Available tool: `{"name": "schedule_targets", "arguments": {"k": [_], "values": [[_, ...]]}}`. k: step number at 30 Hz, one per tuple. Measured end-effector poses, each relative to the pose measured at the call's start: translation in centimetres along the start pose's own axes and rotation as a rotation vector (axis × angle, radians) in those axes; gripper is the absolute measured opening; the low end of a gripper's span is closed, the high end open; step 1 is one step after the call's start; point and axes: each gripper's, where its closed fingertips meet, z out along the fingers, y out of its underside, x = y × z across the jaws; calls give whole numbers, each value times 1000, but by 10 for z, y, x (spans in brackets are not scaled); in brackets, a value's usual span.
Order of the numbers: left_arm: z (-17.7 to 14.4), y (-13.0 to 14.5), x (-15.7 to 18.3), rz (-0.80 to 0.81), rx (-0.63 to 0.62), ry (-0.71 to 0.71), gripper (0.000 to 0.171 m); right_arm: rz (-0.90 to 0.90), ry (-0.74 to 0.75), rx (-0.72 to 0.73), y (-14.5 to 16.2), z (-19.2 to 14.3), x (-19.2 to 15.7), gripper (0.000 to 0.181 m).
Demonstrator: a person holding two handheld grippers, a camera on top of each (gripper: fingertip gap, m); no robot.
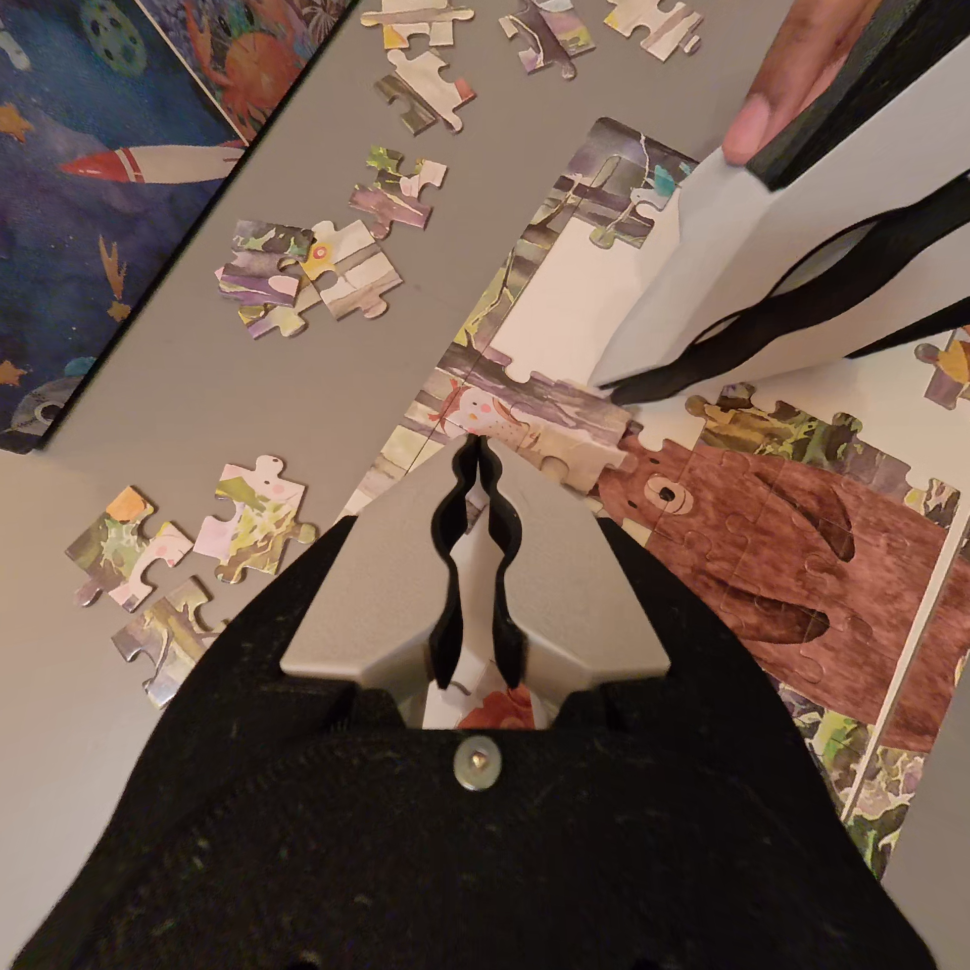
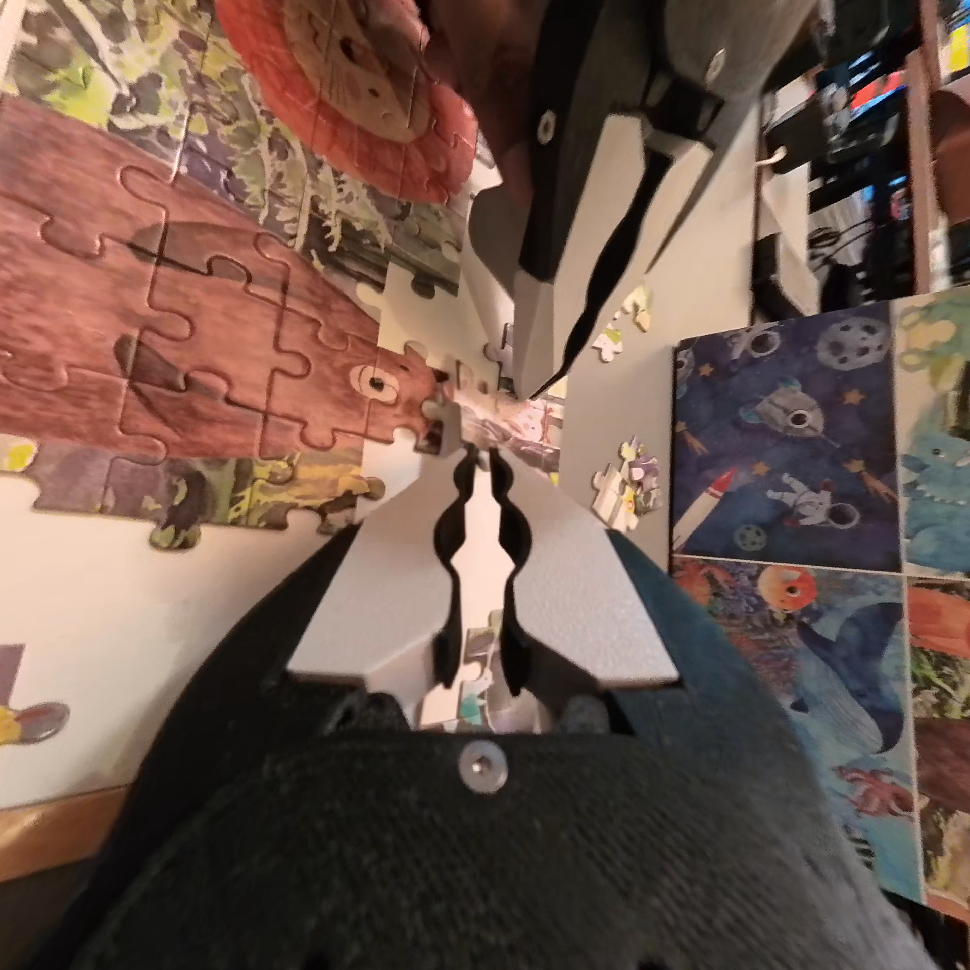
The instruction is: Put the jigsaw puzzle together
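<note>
The half-built jigsaw [image 1: 761,551] lies on a white board [image 1: 551,294]; a brown bear fills its middle. My left gripper [image 1: 477,445] is shut and empty. Its tips rest on a pale piece with a small bird [image 1: 483,414] in the strip beside the bear's head. My right gripper [image 1: 609,391] comes in from the upper right, tips down on the same strip's far edge. In the right wrist view my right gripper [image 2: 481,450] is closed to a thin slit in front of the bear's head [image 2: 378,386]. The left gripper [image 2: 535,391] points down just beyond it.
Loose pieces lie on the grey table in clusters [image 1: 309,273], [image 1: 210,535], [image 1: 430,89]. A puzzle box with a space picture [image 1: 105,183] stands at the left; it also shows in the right wrist view [image 2: 787,446]. A person's fingertip [image 1: 756,120] rests on the right gripper. Tip to tip, the grippers are about 5 centimeters apart. The bear's head [image 2: 378,386] is about 4 centimeters from my right fingertips. It is also in sight in the left wrist view [image 1: 671,491].
</note>
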Motion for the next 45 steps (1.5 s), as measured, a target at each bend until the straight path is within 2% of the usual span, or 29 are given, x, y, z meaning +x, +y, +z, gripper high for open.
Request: {"name": "schedule_targets", "arguments": {"k": [3, 7, 11, 14, 17, 20, 28, 37, 40, 45], "values": [[0, 0, 0, -3, 2, 3, 0, -6, 79, 21, -2, -5, 13, 0], [0, 0, 0, -6, 4, 5, 0, 5, 91, 17, 2, -4, 13, 0], [0, 0, 0, -7, 6, 6, 0, 27, 75, -8, 7, -3, 12, 16], [0, 0, 0, -9, 8, 9, 0, 30, 51, -14, 7, 0, 7, 20], [0, 0, 0, -12, 10, 11, 0, 17, 55, -16, 5, 0, 6, 17], [0, 0, 0, -14, 11, 13, 0, 6, 107, 18, -1, -4, 13, 1], [0, 0, 0, -15, 14, 13, 0, -9, 110, -95, 16, 13, 8, 2], [0, 0, 0, -15, 18, 13, 0, -6, 205, -63, 11, -1, 26, 0], [0, 0, 0, -23, 21, 15, 0, -78, 302, -140, 16, -4, 36, 0], [0, 0, 0, -58, 31, 39, 0, -276, 358, -256, 14, 2, 32, 0]]}}
